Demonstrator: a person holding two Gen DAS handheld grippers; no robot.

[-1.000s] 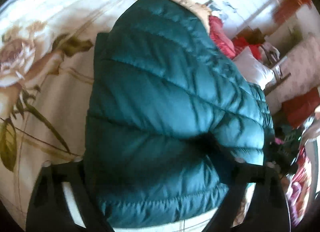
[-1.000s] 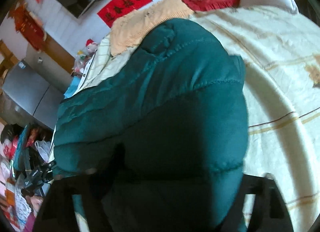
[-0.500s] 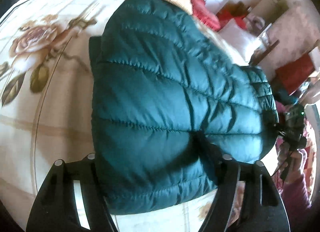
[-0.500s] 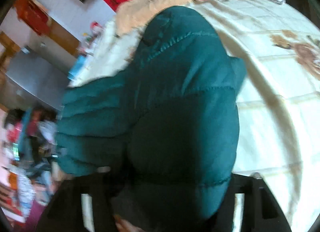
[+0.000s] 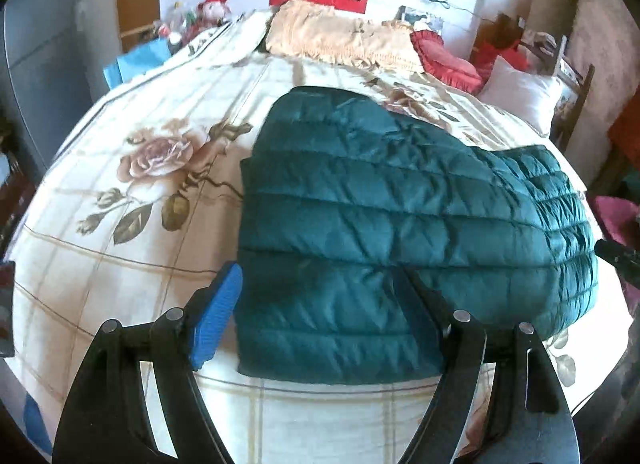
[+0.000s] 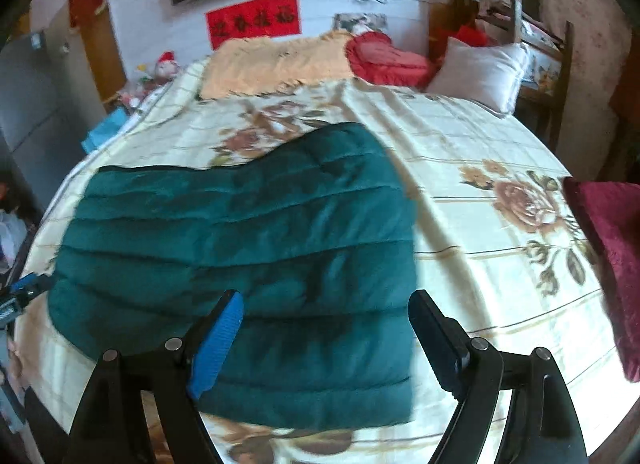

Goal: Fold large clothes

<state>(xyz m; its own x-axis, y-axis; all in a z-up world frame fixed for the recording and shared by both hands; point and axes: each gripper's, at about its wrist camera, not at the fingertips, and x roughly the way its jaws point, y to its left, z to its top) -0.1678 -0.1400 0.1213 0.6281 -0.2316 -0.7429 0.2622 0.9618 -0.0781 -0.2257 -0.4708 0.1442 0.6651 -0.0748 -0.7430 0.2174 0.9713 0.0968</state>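
A dark teal quilted puffer jacket (image 5: 400,224) lies folded flat on the floral bed cover (image 5: 140,192). It also shows in the right wrist view (image 6: 248,248). My left gripper (image 5: 320,296) is open and empty, raised above the jacket's near left corner. My right gripper (image 6: 324,324) is open and empty, raised above the jacket's near right part. The tip of the other gripper shows at the left edge of the right wrist view (image 6: 20,296).
A beige fringed blanket (image 5: 340,40), a red cushion (image 5: 444,60) and a white pillow (image 5: 520,96) lie at the head of the bed. A dark red cloth (image 6: 612,256) lies on the bed's right edge. A grey cabinet (image 6: 32,104) stands left.
Both grippers have let go of the jacket and pulled back and up. The jacket now lies flat on the bed instead of filling the views.
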